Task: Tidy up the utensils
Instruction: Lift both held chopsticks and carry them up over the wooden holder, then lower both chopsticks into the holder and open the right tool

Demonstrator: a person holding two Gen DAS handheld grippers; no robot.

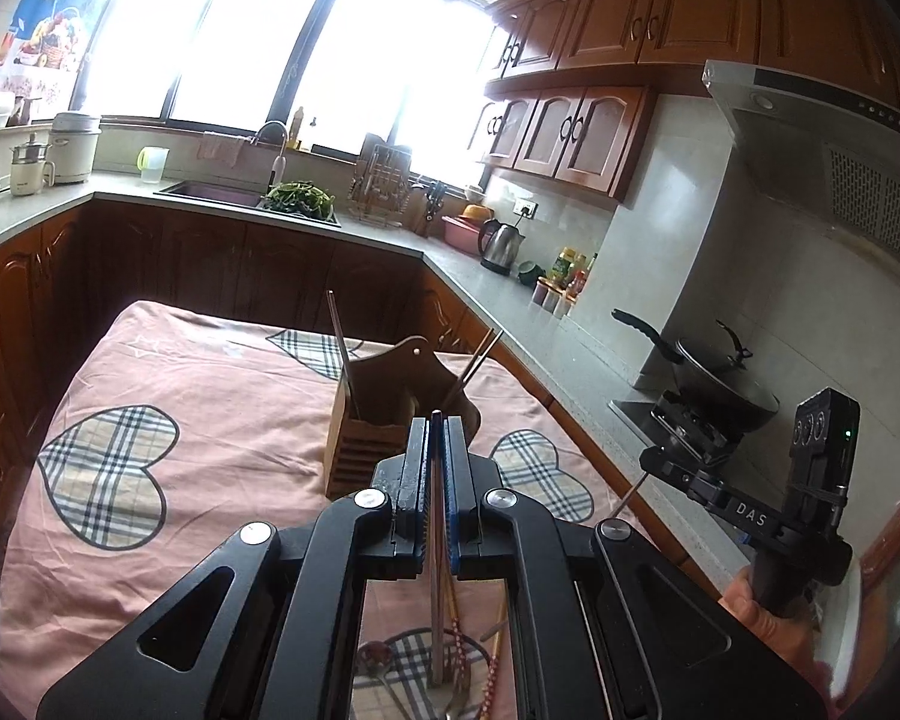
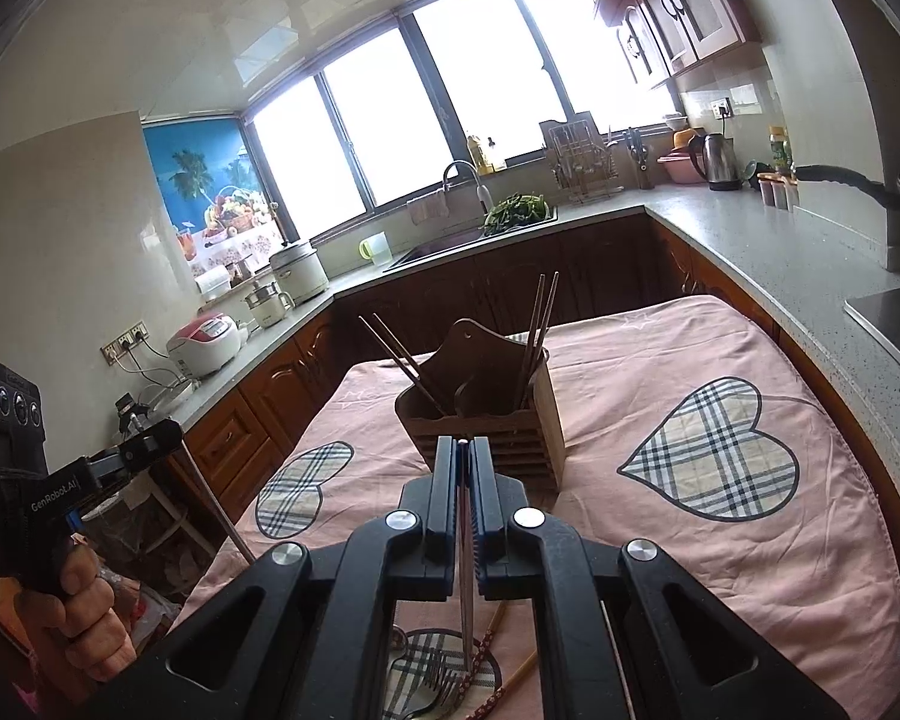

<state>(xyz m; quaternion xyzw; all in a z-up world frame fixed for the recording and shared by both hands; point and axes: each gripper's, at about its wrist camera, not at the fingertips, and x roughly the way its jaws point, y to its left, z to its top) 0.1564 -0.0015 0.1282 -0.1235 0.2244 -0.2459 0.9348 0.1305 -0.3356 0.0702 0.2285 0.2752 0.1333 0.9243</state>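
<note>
A wooden utensil holder (image 1: 384,426) (image 2: 492,420) stands on the pink cloth, with chopsticks (image 2: 540,324) upright in both of its compartments. My left gripper (image 1: 437,423) is shut on a thin chopstick (image 1: 437,630) that hangs down between its pads, just short of the holder. My right gripper (image 2: 462,444) is likewise shut on a slim chopstick (image 2: 467,618), also close in front of the holder. Beneath both grippers lie loose utensils: a spoon (image 1: 372,657), a fork (image 2: 444,687) and patterned chopsticks (image 2: 480,669). Each gripper appears at the edge of the other's view, held in a hand (image 2: 84,612).
The pink cloth with plaid hearts (image 2: 714,450) covers the table. A grey counter (image 1: 510,300) wraps around it, bearing a kettle (image 1: 501,246), a wok on the stove (image 1: 720,384), a sink (image 1: 210,192) and rice cookers (image 2: 204,342).
</note>
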